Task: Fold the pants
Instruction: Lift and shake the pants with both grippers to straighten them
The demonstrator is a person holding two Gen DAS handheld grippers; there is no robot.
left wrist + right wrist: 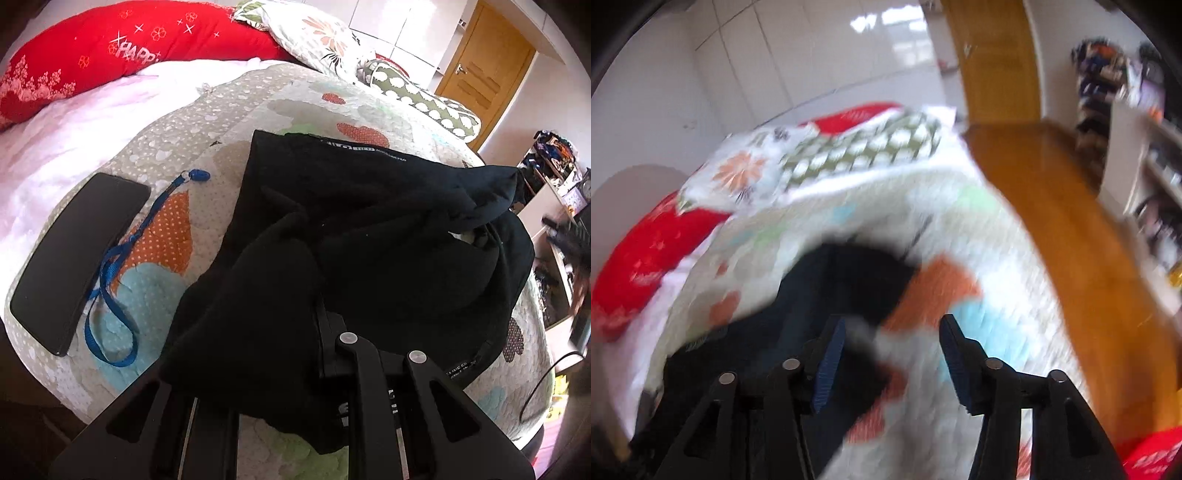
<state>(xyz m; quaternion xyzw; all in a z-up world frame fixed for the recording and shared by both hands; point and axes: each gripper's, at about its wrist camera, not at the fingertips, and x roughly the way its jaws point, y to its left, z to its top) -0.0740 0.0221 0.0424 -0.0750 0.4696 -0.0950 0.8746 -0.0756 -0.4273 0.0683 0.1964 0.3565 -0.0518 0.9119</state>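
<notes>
The quilt spreads under both claws. The black pants lie bunched ahead of the left claw, which is clamped on their near fold. The right claw gapes wide, empty, pants ahead-left. Phone left of the left claw.
</notes>
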